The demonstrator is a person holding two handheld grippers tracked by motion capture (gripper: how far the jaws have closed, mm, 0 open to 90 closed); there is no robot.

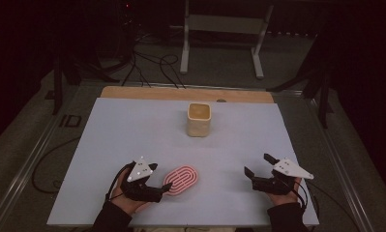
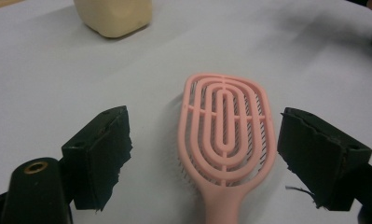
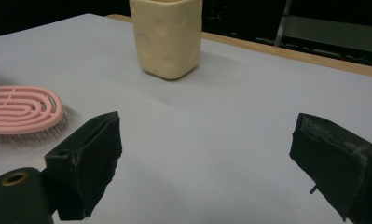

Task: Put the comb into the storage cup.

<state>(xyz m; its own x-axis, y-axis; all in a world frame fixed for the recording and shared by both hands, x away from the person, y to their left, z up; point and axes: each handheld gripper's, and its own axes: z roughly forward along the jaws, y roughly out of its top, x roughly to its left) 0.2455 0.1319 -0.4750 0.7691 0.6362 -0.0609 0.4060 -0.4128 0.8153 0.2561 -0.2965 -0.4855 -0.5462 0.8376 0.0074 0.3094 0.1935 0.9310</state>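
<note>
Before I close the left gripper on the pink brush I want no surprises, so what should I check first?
1. Left gripper open: ok.
2. Pink brush lies between its jaws, handle toward the gripper: ok.
3. Jaws touching the brush: not ok, a gap shows on each side.
4. Brush lies bristles down on the table: ok.
5. Cream cup far from the brush: ok.
6. Right gripper open, apart: ok.

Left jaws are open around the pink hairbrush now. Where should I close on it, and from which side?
Probably the narrow handle, coming in from its handle end as the left gripper already does. The pink hairbrush lies flat, bristles down, on the table; its oval head nearly fills the open jaws, while the neck tapers slim.
</note>
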